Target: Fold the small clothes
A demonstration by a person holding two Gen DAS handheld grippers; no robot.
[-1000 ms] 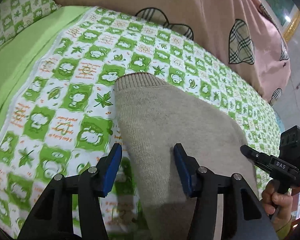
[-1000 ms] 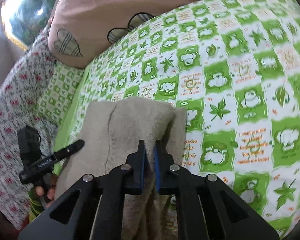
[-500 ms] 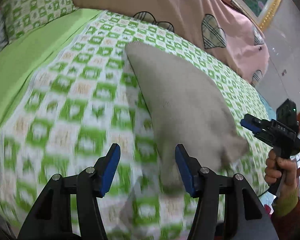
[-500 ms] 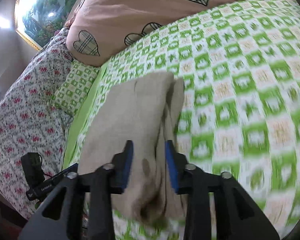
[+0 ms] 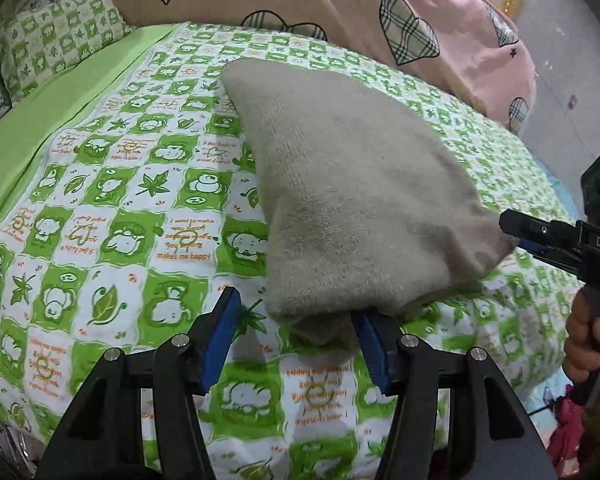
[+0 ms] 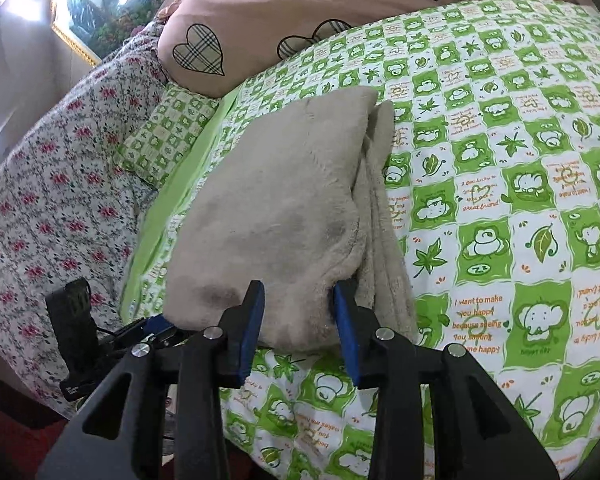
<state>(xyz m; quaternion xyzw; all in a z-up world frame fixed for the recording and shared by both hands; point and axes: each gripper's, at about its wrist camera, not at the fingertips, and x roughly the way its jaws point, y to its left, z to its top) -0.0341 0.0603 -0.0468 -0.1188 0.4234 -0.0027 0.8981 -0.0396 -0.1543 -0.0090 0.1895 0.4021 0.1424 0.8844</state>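
My left gripper (image 5: 296, 340) stands wide, empty; my right gripper (image 6: 298, 330) has just been opening and presses nothing. The folded beige garment (image 5: 352, 200) lies mid-frame on the green checked bedspread (image 5: 100, 220). Pink quilt (image 5: 340, 4) fills the top.

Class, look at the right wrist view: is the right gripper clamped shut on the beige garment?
No: the right gripper has its blue pads apart, with the folded beige garment lying loose on the bedspread beyond them.

Right claw (image 6: 296, 330) now off the sweater (image 6: 284, 216)
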